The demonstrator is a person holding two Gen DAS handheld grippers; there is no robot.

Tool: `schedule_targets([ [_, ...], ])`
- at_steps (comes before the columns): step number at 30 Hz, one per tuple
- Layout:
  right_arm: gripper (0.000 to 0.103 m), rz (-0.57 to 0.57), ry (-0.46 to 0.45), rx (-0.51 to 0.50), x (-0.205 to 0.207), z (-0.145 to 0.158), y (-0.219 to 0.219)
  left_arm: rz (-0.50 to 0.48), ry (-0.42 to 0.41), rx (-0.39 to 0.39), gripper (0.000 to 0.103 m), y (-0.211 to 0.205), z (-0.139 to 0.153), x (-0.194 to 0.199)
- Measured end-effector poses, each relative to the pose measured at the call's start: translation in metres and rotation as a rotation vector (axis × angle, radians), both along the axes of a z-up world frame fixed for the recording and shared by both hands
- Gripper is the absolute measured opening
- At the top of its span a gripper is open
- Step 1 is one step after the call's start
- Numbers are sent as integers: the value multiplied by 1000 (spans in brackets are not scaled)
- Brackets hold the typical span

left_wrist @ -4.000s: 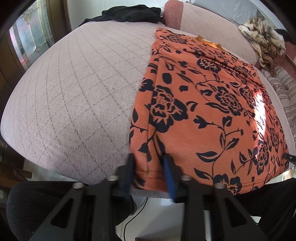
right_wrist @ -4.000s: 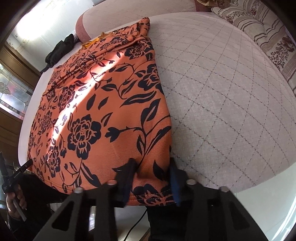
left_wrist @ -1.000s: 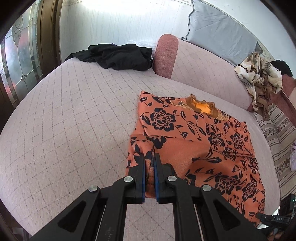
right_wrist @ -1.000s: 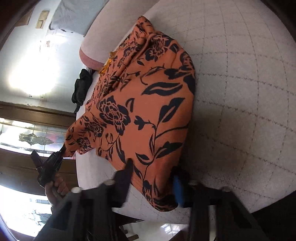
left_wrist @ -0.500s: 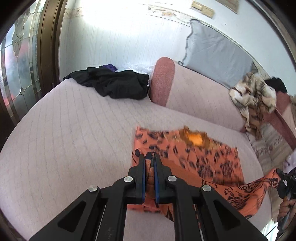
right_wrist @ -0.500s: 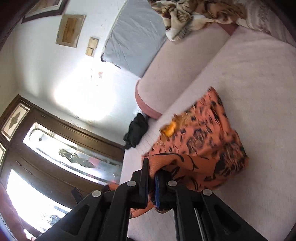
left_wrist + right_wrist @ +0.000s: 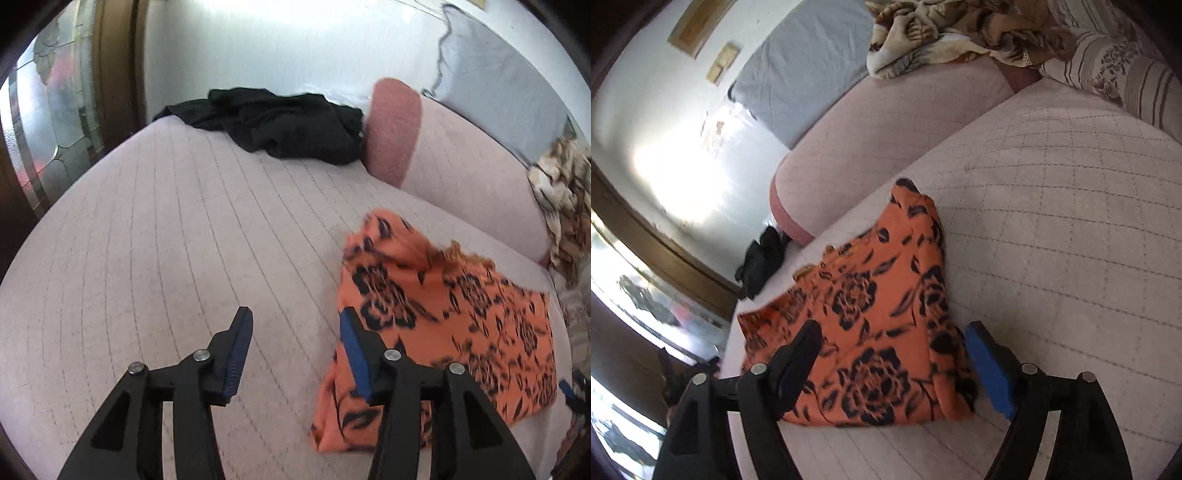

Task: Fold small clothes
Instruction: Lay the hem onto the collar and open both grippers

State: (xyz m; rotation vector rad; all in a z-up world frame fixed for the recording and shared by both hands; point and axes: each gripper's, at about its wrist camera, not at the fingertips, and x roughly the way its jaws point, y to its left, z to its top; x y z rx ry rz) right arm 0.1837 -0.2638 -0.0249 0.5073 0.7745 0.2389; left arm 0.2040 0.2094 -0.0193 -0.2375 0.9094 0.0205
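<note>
Orange cloth with black flowers (image 7: pixel 443 325) lies folded on the pale quilted cushion (image 7: pixel 166 258) in the left wrist view, to the right of the left gripper (image 7: pixel 295 343). That gripper's jaws have just been opening and now stand partly apart with only bare cushion between them; its right finger crosses in front of the cloth's left edge, and whether they touch cannot be told. A black garment (image 7: pixel 280 125) is heaped at the far end of the cushion beside a pink bolster (image 7: pixel 395 129), and a brown patterned blanket (image 7: pixel 565 206) sits at the far right. In the right wrist view the right gripper (image 7: pixel 894 354) has also just been opening; its jaws stand wide over the near part of the orange cloth, gripping nothing. The cloth lies flat on the cushion, stretching away toward the far left, with a striped pillow (image 7: pixel 1119 70) at the far right.
</note>
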Motion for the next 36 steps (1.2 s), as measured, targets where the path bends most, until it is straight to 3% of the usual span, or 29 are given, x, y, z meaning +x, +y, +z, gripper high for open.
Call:
schedule_targets([
  [4, 83, 46, 57, -36, 26, -11, 4, -128, 66, -3, 50, -28, -34, -15],
  [6, 83, 95, 85, -23, 57, -18, 15, -153, 91, 21, 50, -41, -48, -6],
  [9, 81, 162, 206, -64, 78, -38, 29, -150, 90, 44, 50, -52, -56, 9],
  [10, 71, 159, 214, -129, 79, -38, 37, -154, 87, 48, 34, -54, -55, 13],
  [11, 36, 164, 230, -169, 80, -37, 42, -169, 104, 33, 18, -56, -53, 19],
  [12, 22, 176, 249, -140, 80, -38, 42, -156, 117, 45, 13, -58, -48, 24],
  [14, 21, 172, 240, -150, 76, -24, 44, -149, 117, 62, 9, -61, -35, 28],
  [18, 20, 172, 154, -116, 58, 29, 57, -138, 32, 57, 7, -59, 11, 11],
  [22, 20, 206, 73, -118, 17, 84, 72, -146, -58, 36, 7, -53, 65, -41],
  [25, 20, 215, 64, -113, -28, 99, 61, -165, -35, 9, 8, -47, 69, -89],
  [27, 23, 214, 112, -91, -59, 82, 48, -146, 42, -16, 10, -43, 36, -116],
  [30, 42, 194, 257, -100, -94, 11, 27, -127, 228, 3, 14, -40, -38, -129],
  [31, 61, 155, 327, -115, -103, -19, 16, -121, 196, -27, 18, -34, -43, -134],
  [33, 63, 86, 334, -117, -119, -38, -3, -78, 155, -28, 21, -23, -28, -140],
  [34, 65, 61, 309, -74, -123, -36, -10, -61, 134, 1, 21, -20, -17, -140],
  [36, 67, 0, 244, -89, -128, -18, -17, -46, 69, 82, 21, -19, 8, -139],
])
